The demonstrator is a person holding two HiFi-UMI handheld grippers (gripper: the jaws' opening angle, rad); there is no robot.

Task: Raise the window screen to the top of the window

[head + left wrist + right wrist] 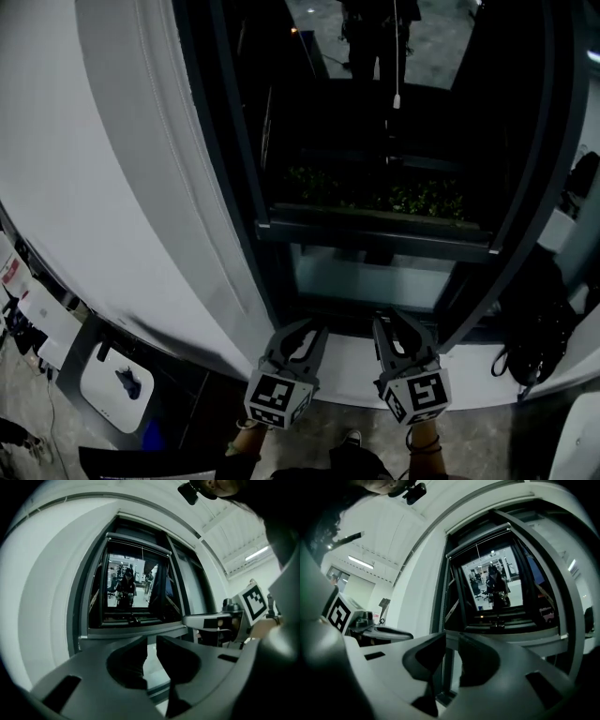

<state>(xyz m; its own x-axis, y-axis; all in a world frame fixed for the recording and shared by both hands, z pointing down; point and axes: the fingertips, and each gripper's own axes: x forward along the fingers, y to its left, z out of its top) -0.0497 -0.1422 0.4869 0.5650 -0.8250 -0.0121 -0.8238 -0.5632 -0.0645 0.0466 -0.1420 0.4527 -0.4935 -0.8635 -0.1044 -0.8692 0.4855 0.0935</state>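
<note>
Pointing up the frame toward the window's lower edge, the left hand-held gripper (302, 333) and the right hand-held gripper (398, 323) sit side by side at the bottom centre of the head view. They are level with each other. Their marker cubes are nearest the camera, and a wrist shows below each at the bottom edge. Both hover over the white sill (347, 367), close to the dark window frame (220, 141) without touching it.

In the left gripper view the two jaws stand nearly together. Only a narrow slit shows between the tips, the pale sill is visible through it, and nothing is held. The right gripper view shows the same: a narrow gap and empty jaws, aimed at the lower part of the frame. Each gripper appears at the side edge of the other's view.

The window screen (138, 543) shows only as a pale rail across the top of the opening, in the upper centre of both gripper views. A thin cord (397, 89) hangs from it. The glass beneath is uncovered and reflects a lit room. In the head view a dark cross bar (375, 234) spans the window, with green plants (394, 197) just above it.
</note>
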